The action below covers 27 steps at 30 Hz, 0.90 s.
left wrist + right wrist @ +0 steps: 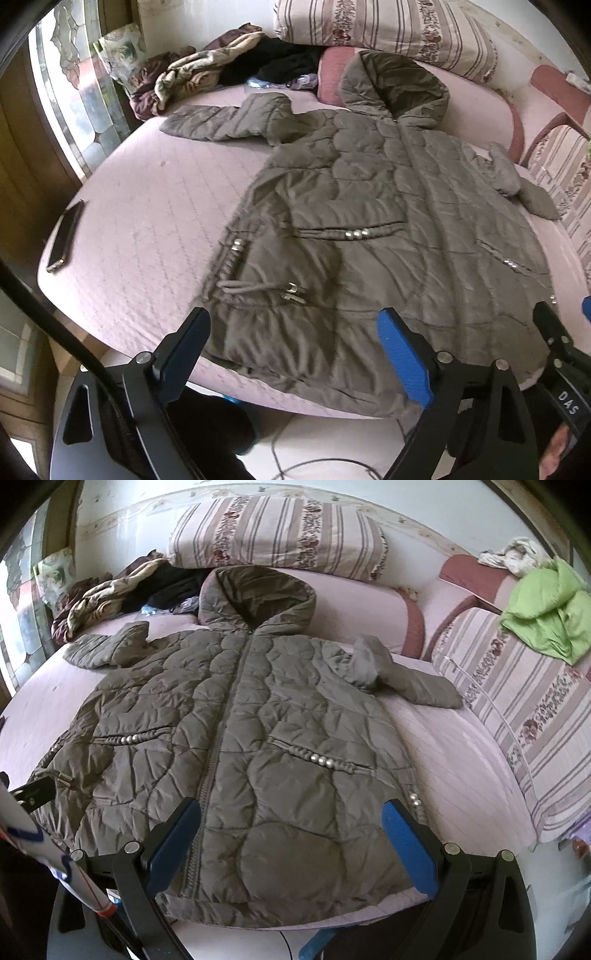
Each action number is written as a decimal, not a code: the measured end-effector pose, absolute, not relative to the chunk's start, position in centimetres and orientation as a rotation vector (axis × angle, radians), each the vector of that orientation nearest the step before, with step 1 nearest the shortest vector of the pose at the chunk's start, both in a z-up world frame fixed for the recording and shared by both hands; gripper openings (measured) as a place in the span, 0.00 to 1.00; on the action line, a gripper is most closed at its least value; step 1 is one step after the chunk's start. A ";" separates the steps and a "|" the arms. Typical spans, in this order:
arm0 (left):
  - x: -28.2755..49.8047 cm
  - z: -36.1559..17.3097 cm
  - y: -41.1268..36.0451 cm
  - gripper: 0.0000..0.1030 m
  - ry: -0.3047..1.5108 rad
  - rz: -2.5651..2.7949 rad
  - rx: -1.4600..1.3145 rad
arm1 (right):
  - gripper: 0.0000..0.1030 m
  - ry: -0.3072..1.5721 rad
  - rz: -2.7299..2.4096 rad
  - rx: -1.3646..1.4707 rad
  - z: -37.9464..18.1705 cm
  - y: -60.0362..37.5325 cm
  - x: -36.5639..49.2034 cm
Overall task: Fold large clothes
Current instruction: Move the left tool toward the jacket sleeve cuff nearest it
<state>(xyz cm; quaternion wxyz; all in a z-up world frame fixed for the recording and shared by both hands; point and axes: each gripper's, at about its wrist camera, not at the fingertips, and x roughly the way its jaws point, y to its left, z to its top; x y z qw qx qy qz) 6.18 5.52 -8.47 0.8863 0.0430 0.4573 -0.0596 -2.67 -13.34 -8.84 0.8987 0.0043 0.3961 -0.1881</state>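
A large olive quilted hooded jacket lies flat, front side up and zipped, on a pink bed; it also shows in the right wrist view. Its hood points to the far side and both sleeves are spread outward. My left gripper is open and empty above the jacket's near-left hem. My right gripper is open and empty above the hem near the zipper; its fingers show at the right edge of the left wrist view.
A dark phone lies at the bed's left edge. A pile of blankets and dark clothes sits at the far left. Striped pillows line the back and right side. A green garment lies at the far right.
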 end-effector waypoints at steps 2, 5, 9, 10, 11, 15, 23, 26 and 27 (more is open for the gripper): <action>6.6 -8.6 5.9 0.88 0.942 -0.103 0.107 | 0.97 0.823 -0.382 -0.001 -8.9 -12.9 -2.2; 7.6 -9.0 6.8 0.88 0.939 -0.061 0.131 | 0.97 0.831 -0.370 -0.014 -9.0 -12.3 -1.3; 8.9 -9.5 8.4 0.88 0.947 -0.021 0.125 | 0.97 0.844 -0.353 -0.031 -9.3 -11.5 -0.3; 9.1 -9.6 8.7 0.88 0.944 -0.016 0.124 | 0.97 0.848 -0.348 -0.036 -9.5 -11.2 0.1; 9.5 -9.7 9.2 0.88 0.939 -0.004 0.127 | 0.97 0.851 -0.343 -0.041 -9.6 -11.0 0.4; 10.9 -10.0 10.7 0.88 0.936 0.026 0.132 | 0.97 0.861 -0.320 -0.064 -10.0 -9.8 1.7; 14.1 -10.4 13.9 0.88 0.948 0.072 0.096 | 0.97 0.865 -0.275 -0.104 -10.6 -7.6 4.2; 15.4 -10.4 15.0 0.88 0.940 0.099 0.094 | 0.97 0.870 -0.278 -0.103 -11.0 -7.6 5.2; 16.1 -10.5 15.5 0.89 0.938 0.107 0.091 | 0.97 0.874 -0.278 -0.102 -11.1 -7.6 5.4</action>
